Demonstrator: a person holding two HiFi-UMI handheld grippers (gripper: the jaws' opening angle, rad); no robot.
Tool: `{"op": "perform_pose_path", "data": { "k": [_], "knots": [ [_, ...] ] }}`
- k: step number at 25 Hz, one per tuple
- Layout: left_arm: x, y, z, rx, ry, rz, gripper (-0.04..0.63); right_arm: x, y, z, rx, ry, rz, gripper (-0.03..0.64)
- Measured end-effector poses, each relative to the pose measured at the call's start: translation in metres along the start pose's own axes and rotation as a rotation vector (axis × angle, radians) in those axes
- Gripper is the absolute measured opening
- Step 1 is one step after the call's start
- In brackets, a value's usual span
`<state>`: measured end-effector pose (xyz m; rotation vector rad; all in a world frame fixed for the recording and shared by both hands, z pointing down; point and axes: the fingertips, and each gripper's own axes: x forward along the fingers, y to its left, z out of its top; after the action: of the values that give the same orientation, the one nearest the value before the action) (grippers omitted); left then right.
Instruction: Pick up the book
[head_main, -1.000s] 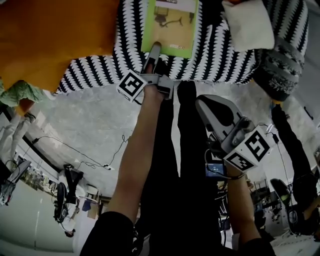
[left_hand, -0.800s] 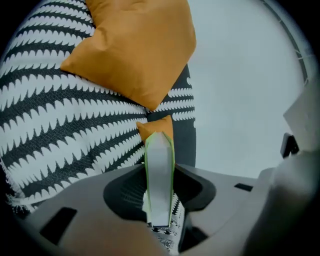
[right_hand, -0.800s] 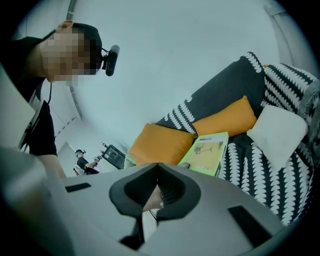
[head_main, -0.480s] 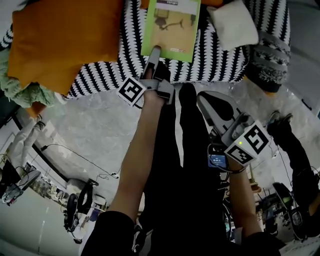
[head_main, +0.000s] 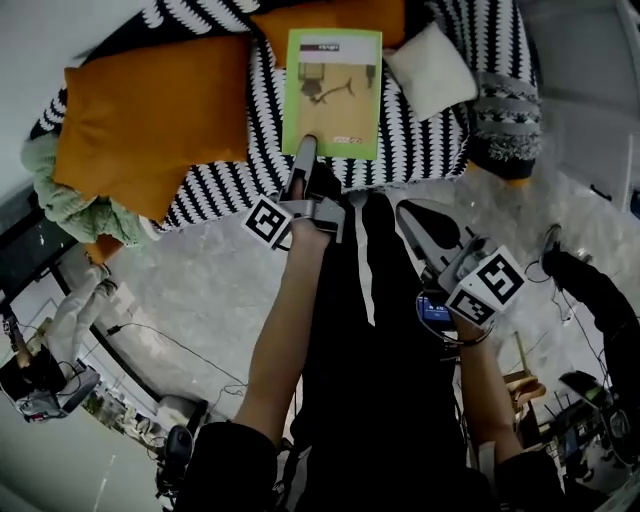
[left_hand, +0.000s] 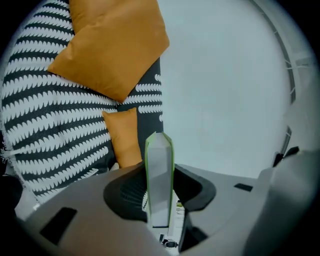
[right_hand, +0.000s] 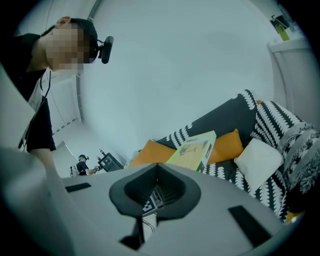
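Our left tool (head_main: 305, 148) grips the green book (head_main: 332, 85) by its lower edge at upper centre, between the orange cushion (head_main: 150, 120) and white cushion (head_main: 430, 70), over the striped sofa (head_main: 425, 150). Our right tool (head_main: 407, 210), right of centre, is closed and empty.

head: steeply down | gripper views: near level | shared — book (head_main: 331, 92), sofa (head_main: 430, 150)

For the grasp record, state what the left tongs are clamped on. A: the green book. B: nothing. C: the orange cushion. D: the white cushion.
A: the left tongs grip the near edge of the green book, which shows edge-on between them in the left gripper view.
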<state>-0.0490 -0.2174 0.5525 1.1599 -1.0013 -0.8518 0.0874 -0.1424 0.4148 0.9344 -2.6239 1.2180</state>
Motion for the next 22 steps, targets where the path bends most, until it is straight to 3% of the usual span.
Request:
{"op": "perform_pose_path", "data": {
  "k": [13, 22],
  "knots": [
    [-0.056, -0.097, -0.035, 0.007, 0.003, -0.041, 0.153, -0.063, 0.031, 0.053, -0.073, -0.073, -0.003, 0.017],
    [-0.093, -0.153, -0.044, 0.003, -0.003, -0.085, 0.153, -0.072, 0.052, 0.08, -0.143, -0.09, 0.02, 0.017]
  ]
}}
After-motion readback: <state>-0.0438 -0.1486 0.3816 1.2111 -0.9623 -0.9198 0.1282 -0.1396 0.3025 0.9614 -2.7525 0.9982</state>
